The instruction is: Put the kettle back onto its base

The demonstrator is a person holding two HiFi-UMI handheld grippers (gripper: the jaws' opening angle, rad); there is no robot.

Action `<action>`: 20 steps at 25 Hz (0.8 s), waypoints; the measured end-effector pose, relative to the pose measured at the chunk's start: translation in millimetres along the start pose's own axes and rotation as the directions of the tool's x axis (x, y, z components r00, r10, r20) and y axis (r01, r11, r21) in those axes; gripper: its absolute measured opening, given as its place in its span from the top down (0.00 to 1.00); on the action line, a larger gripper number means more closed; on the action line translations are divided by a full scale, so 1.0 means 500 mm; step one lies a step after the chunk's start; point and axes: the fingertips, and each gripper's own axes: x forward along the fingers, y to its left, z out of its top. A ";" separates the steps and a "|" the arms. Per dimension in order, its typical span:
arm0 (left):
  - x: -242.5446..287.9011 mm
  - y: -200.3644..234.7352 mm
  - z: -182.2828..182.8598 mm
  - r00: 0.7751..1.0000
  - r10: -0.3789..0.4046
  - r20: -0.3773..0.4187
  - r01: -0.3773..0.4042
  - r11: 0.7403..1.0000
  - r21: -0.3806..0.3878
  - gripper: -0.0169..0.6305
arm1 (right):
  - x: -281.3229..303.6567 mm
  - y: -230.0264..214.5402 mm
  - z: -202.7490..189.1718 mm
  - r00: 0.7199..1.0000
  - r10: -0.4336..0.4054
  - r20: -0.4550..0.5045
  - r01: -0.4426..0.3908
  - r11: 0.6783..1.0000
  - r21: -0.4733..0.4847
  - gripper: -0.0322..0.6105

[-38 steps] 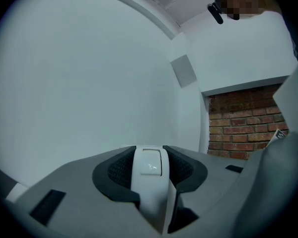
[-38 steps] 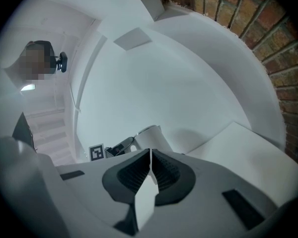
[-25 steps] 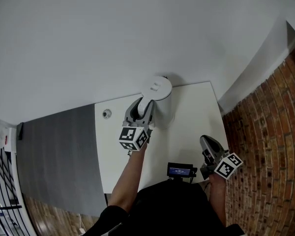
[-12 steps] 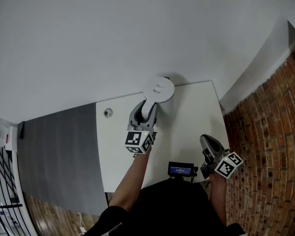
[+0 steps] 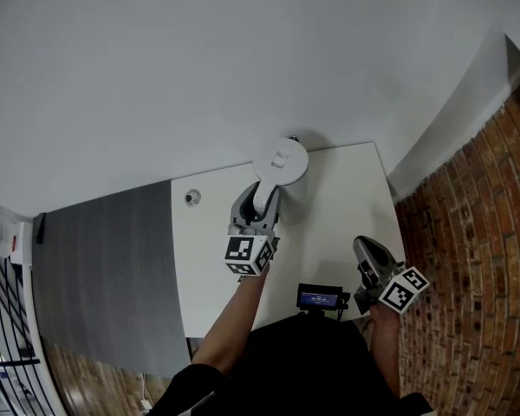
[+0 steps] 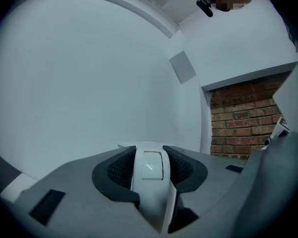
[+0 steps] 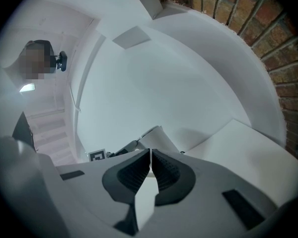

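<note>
Since a second ago, your kettle (image 5: 282, 158) and the left gripper (image 5: 258, 200) have slid a short way toward 5 o'clock in the head view, closer to your body. The right gripper (image 5: 363, 248) has kept its place.

The kettle is white. Its round lid faces up at you, and it sits over the far edge of the table (image 5: 338, 206), near 12 o'clock on the tabletop. From above you cannot tell whether it rests on anything or hangs just clear. Its handle (image 6: 148, 171) points back toward you at 6 o'clock.

Your left tongs are clamped on that handle. In the left gripper view both dark pads (image 6: 120, 168) press against its white sides, with the jaws standing partway apart around it. The gripper points level, and its marker cube (image 5: 248, 256) sits at 6 o'clock from the kettle.

Your right tongs are closed with nothing in them. In the right gripper view the two pads meet along a thin line. That gripper is at 4 o'clock from the kettle, well apart from it, near the table's near right corner.

A small round fitting (image 5: 189, 198) lies on the table at 8 o'clock from the kettle. A dark grey panel (image 5: 104, 267) lies beside the table at 9 o'clock. A brick wall (image 5: 468, 284) runs along the 3 o'clock side.
</note>
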 end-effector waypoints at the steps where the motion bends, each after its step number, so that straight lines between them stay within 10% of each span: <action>1: -0.002 0.000 -0.001 1.000 0.001 -0.003 -0.001 1.000 0.001 0.69 | 0.000 0.000 0.000 1.000 0.000 0.000 0.000 1.000 0.000 0.92; 20: -0.010 0.006 -0.008 0.999 -0.029 -0.023 0.029 0.999 0.017 0.69 | -0.002 0.011 -0.012 1.000 0.019 -0.004 -0.019 1.000 0.001 0.92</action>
